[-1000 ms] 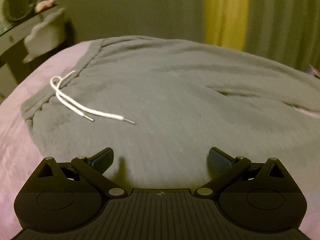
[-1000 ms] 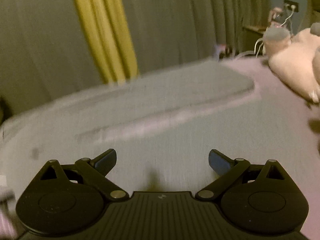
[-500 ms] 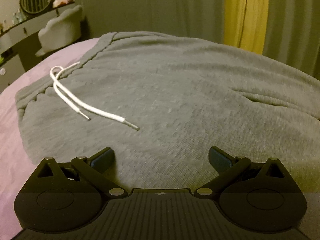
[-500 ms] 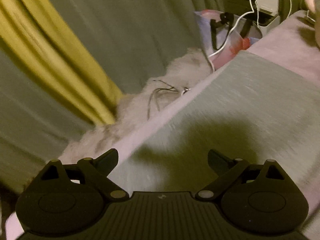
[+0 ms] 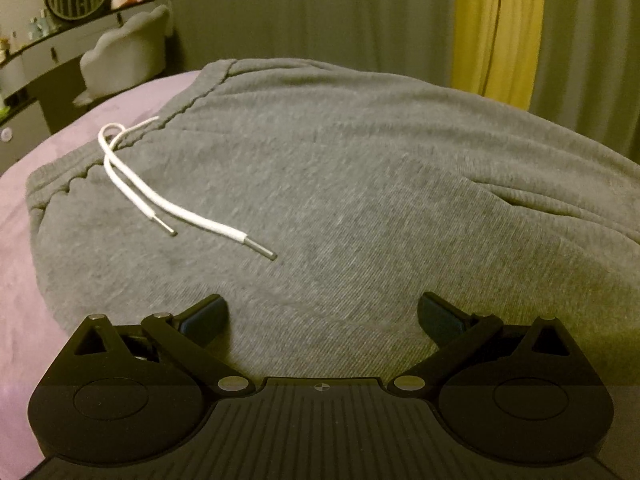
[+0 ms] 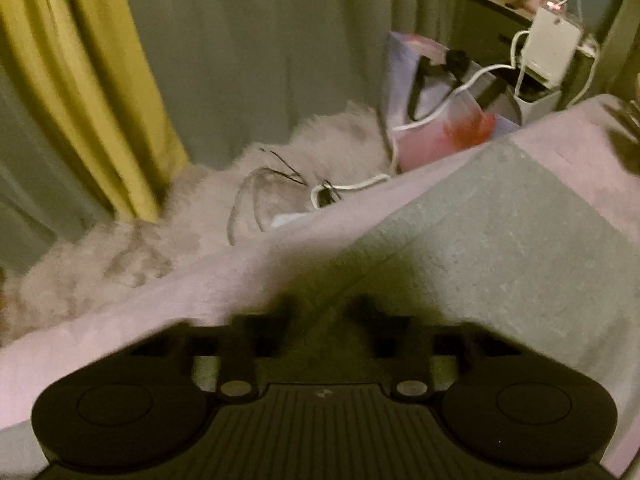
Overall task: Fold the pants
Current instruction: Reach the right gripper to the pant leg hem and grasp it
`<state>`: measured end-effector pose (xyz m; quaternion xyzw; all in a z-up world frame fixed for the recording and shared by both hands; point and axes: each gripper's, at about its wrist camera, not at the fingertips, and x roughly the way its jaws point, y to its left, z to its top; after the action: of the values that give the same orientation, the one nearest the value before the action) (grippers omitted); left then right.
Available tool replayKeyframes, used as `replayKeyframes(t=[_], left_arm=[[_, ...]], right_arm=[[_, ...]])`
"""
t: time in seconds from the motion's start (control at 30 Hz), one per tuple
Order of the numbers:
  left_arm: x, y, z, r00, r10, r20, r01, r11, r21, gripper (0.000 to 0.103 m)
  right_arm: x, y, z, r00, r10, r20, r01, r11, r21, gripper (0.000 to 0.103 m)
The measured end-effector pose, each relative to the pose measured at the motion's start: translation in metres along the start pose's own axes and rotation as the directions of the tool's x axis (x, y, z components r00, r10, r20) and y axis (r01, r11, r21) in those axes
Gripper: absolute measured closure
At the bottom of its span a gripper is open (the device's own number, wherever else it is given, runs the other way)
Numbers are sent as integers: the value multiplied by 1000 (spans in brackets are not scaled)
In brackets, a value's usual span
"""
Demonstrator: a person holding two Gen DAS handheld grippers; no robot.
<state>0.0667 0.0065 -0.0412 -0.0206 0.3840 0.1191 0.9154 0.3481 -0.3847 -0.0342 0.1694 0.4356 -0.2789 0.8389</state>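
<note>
My left gripper [image 5: 322,316] hovers, jaws spread, over the grey fleece pants [image 5: 360,184]. My right gripper [image 6: 320,316] has just clenched on their leg end.

The left wrist camera sat on the left hand-held gripper [image 5: 322,322], low and close over the waistband end of the grey pants [image 5: 360,184], tilted down and facing across the bed [image 5: 24,240] toward a vanity shelf [image 5: 60,36] and the curtains [image 5: 496,24]. The right wrist camera rode the right hand-held gripper [image 6: 322,320], pitched more steeply, close above a pant leg at the bed's far edge, facing the curtains [image 6: 72,80] and a fluffy rug [image 6: 200,208]. Both views shared the pants, bed and yellow curtain.
</note>
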Motion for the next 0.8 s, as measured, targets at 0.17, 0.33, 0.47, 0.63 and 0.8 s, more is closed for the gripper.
replayKeyframes(t=[0.17,0.33,0.47,0.63,0.8], left_arm=[[-1,0,0,1000,3,-1,-3,1000,-2,0],[-2,-1,0,1000,9,0,-9,1000,-1,0],[-5,1,-1,1000,4,-11,-4,1000,-4,0],[-9,4,-1,1000,-10,-26,10,1000,-17,0],[-11,1,-3,1000,3,-20,-3,1000,2,0]], right_arm=[[-60,-49,-24,977,190,92,-194,980,39,98],[-143,-124,-121,938,320,131,-329,943,51,98],[-162,-171,-216,958,287,-10,-284,953,107,101],[-186,-191,-231,968,245,42,-248,967,54,92],[-207,-157,-184,944,190,268,-140,971,-195,16]])
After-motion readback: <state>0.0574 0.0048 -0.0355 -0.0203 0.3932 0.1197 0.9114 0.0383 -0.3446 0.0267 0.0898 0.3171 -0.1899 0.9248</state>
